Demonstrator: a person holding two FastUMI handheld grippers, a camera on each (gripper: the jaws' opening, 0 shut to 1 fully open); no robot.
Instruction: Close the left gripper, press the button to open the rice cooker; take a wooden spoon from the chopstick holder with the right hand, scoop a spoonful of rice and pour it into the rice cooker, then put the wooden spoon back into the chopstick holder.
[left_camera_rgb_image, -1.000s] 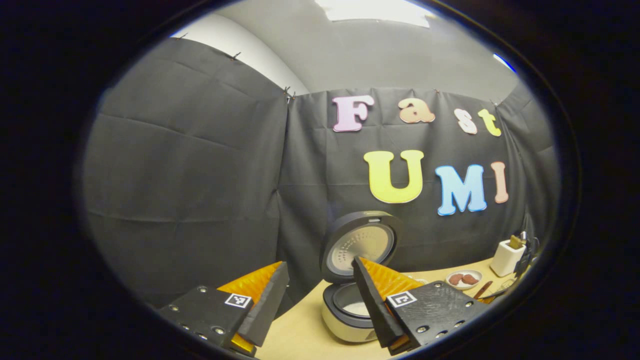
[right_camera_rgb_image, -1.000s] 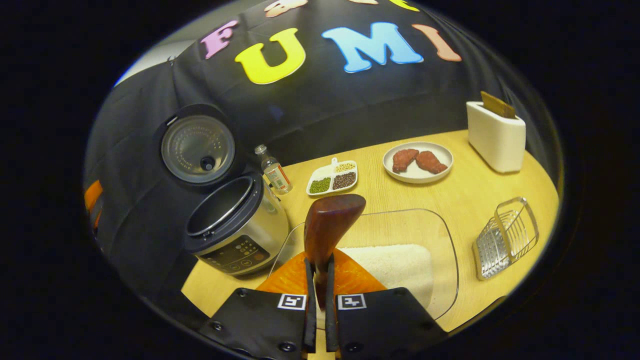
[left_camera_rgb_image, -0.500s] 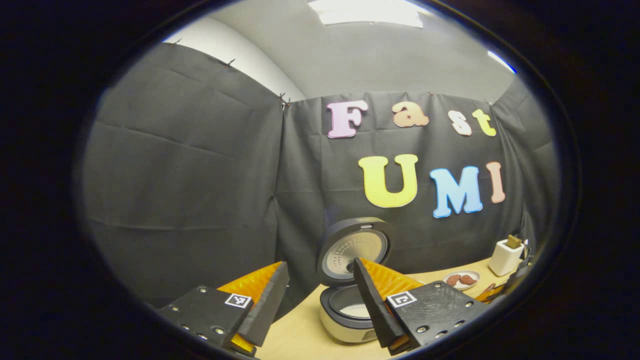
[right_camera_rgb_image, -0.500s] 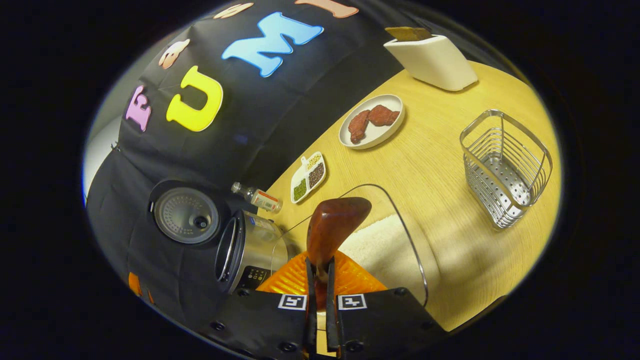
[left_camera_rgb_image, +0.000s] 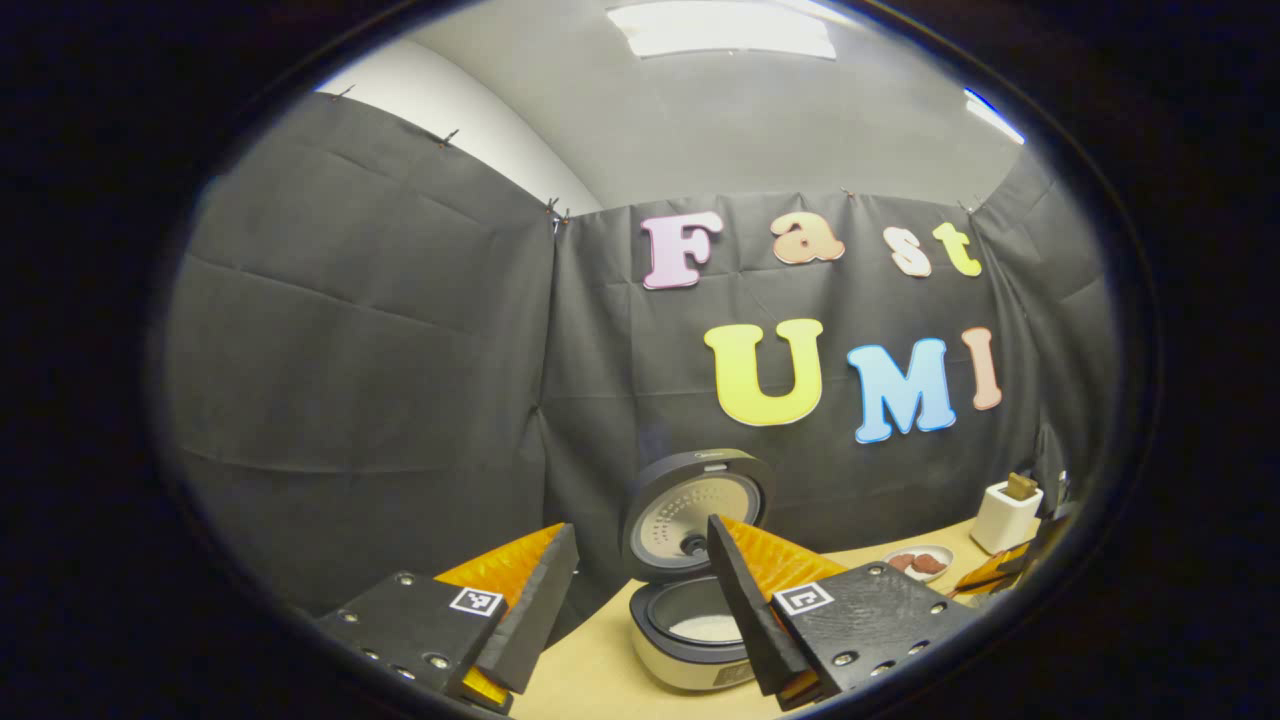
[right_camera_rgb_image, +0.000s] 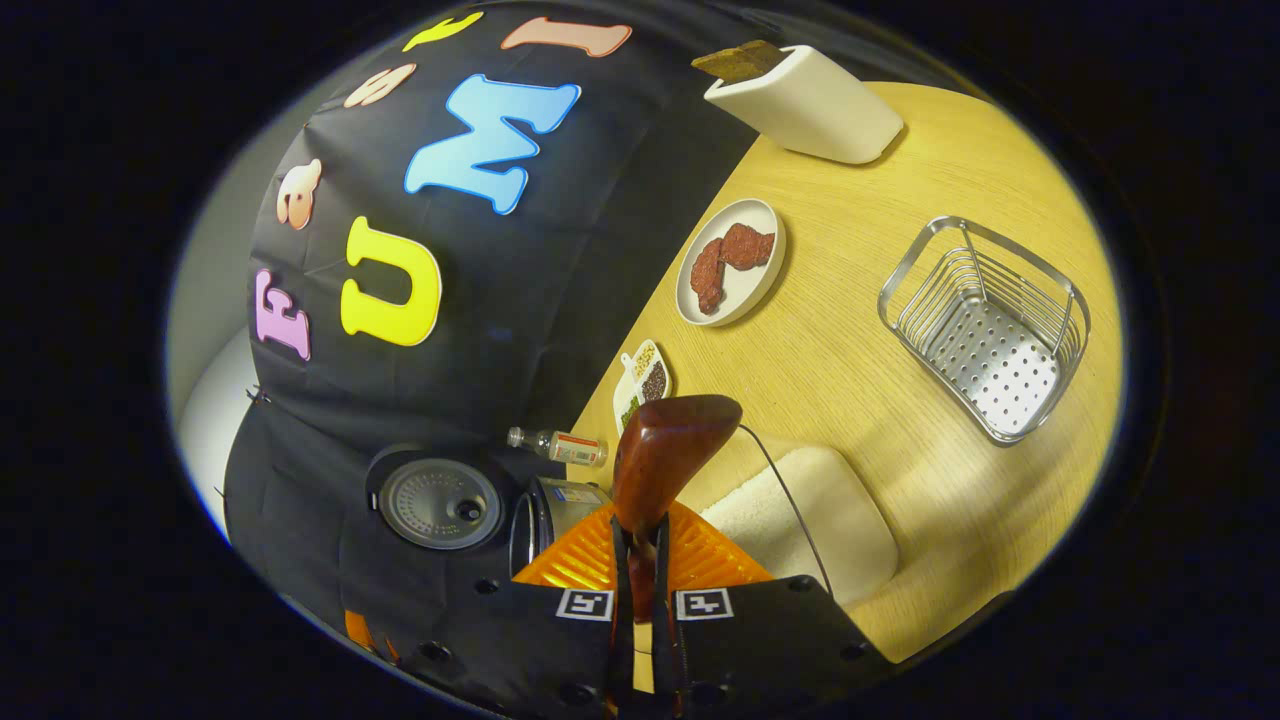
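Right tongs (right_camera_rgb_image: 640, 610) clamp the wooden spoon (right_camera_rgb_image: 662, 460), bowl at 12 o'clock; left tongs (left_camera_rgb_image: 640, 600) gape wide; rice cooker (left_camera_rgb_image: 690, 625) stands open, seemingly holding rice; chopstick holder (right_camera_rgb_image: 805, 95) at 1 o'clock.

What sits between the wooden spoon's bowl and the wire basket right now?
In the right gripper view, bare tabletop separates the wooden spoon from the wire basket; the rice tray sits lower, beside the spoon.

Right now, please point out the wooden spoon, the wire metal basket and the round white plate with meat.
brown wooden spoon (right_camera_rgb_image: 672, 445), right gripper view, on its bowl.
wire metal basket (right_camera_rgb_image: 985, 325), right gripper view, on its perforated bottom.
round white plate (right_camera_rgb_image: 755, 292), right gripper view, on its bare rim.
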